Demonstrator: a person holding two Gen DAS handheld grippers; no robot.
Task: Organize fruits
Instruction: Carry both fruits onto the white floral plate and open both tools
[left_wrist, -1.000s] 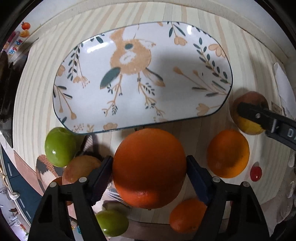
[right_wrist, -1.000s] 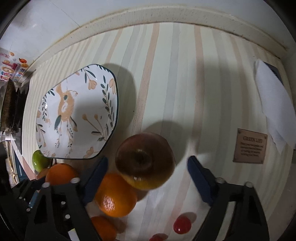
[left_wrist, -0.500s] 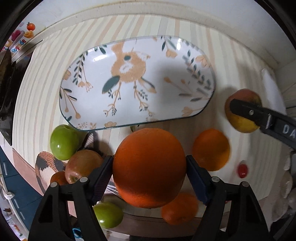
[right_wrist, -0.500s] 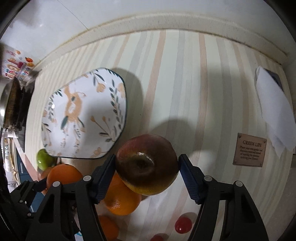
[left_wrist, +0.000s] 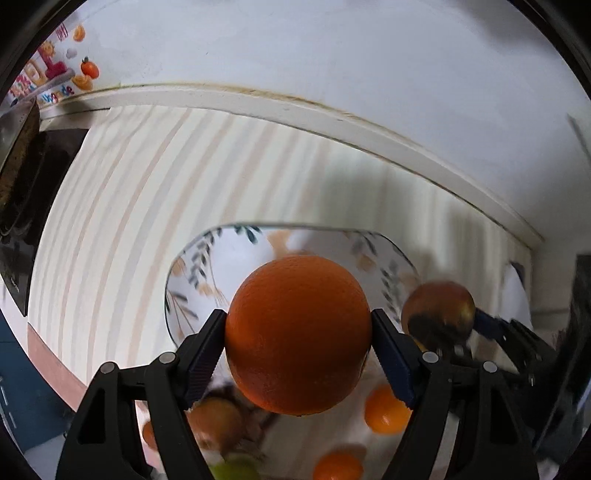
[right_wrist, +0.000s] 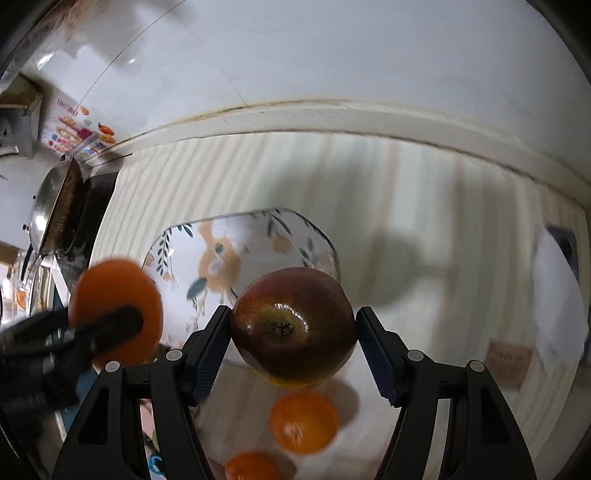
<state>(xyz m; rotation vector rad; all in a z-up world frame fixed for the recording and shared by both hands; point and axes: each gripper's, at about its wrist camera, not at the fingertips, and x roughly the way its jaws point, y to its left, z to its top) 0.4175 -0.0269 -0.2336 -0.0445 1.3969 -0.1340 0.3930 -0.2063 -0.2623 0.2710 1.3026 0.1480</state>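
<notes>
**A:** What lay around the two grippers?

**B:** A striped tablecloth (left_wrist: 122, 206) covered the counter up to a pale ledge. A floral plate (right_wrist: 255, 236) sat on it, blurred. Loose fruit lay nearer the cameras: two small oranges (right_wrist: 303, 421), a brownish apple (left_wrist: 214, 417) and something green at the frame's bottom edge. A dark pan (right_wrist: 59, 206) stood far left, a white napkin (right_wrist: 557, 295) far right.

**A:** How were the grippers posed?

**B:** Both were raised above the cloth, angled toward the wall, side by side.

**A:** And the fruit itself?

**B:** The left gripper (left_wrist: 298, 341) pinched a large orange (left_wrist: 298, 345) between both pads, in front of the plate's near edge. The right gripper (right_wrist: 293, 334) clamped a dark red apple (right_wrist: 293, 326), blossom end facing the camera, also in front of the plate's near rim.
</notes>
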